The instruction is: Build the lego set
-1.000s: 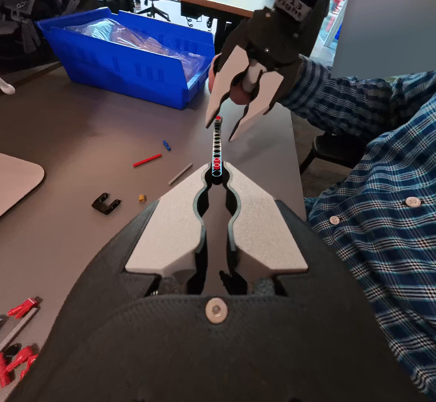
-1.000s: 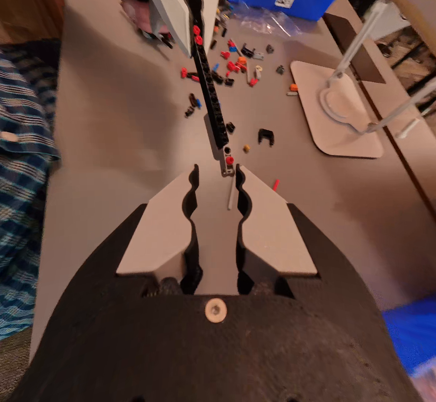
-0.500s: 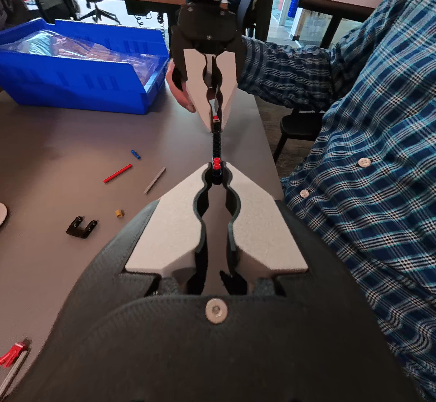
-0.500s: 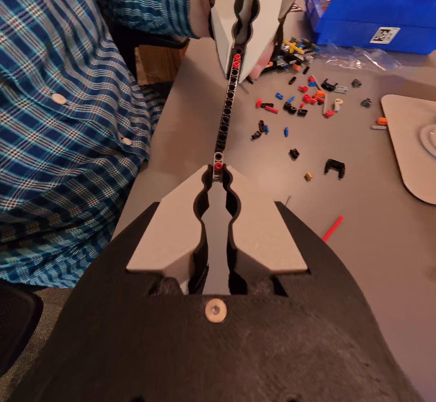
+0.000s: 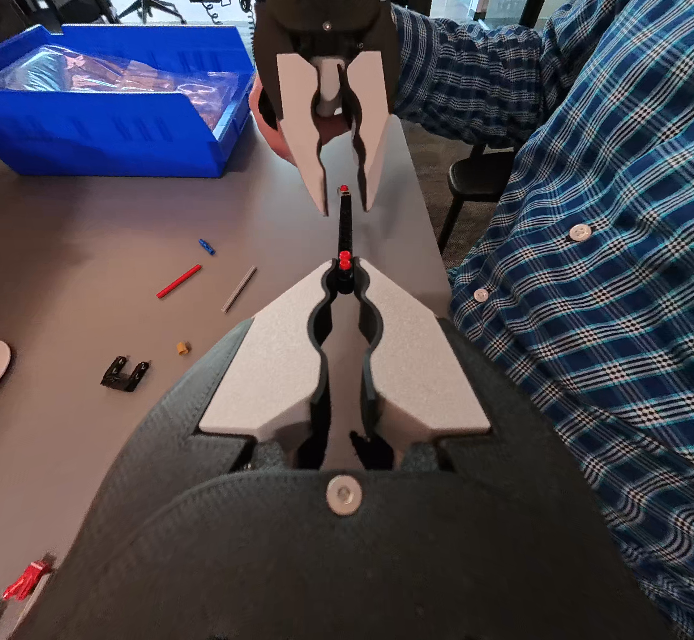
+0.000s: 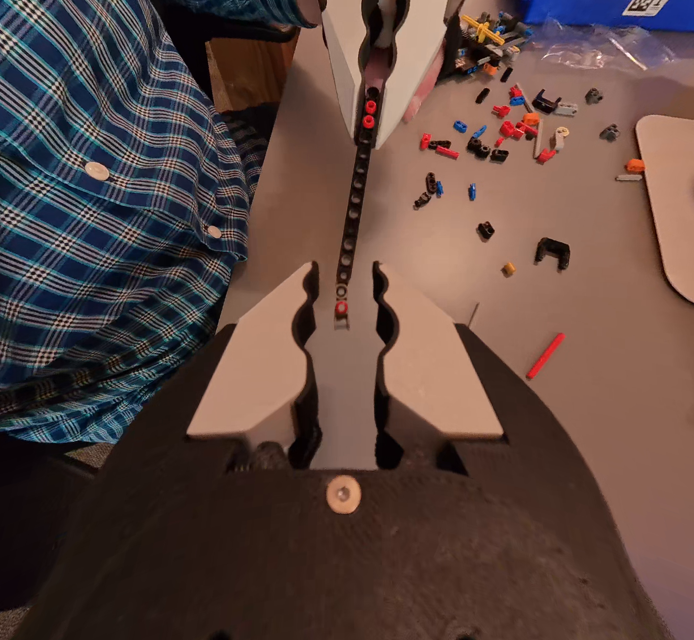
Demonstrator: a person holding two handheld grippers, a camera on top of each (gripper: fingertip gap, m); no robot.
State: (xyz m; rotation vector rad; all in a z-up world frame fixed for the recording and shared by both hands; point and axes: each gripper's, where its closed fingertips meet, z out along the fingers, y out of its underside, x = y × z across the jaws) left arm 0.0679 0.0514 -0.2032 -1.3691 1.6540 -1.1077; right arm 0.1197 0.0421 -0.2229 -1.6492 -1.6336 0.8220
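A long black holed beam (image 5: 345, 225) is held level above the grey table (image 5: 94, 246). My left gripper (image 5: 343, 265) is shut on the beam's near end, where two red pins (image 5: 344, 260) sit. A small grey piece with a red pin (image 5: 344, 190) is on the far end. My right gripper (image 5: 345, 210) faces the left one, open, with its fingertips either side of that end and not touching it. In the right wrist view my right gripper (image 6: 345, 272) is open around the grey piece (image 6: 341, 312), and the beam (image 6: 355, 193) runs to my left gripper (image 6: 367, 141).
A blue bin (image 5: 112, 126) with plastic bags stands at the back left. A red axle (image 5: 179, 281), a grey axle (image 5: 239, 288) and a black bracket (image 5: 124, 374) lie on the table. Loose pieces (image 6: 507, 130), a part-built model (image 6: 484, 43) and a white base (image 6: 668, 201) lie beyond. The person's plaid shirt (image 5: 563, 284) is at the table edge. About 7 cm separates my left fingertips from my right.
Half a second ago my right gripper was shut on the grey piece at the beam's end. It has opened, and the piece stays on the beam. My left gripper still holds the beam.
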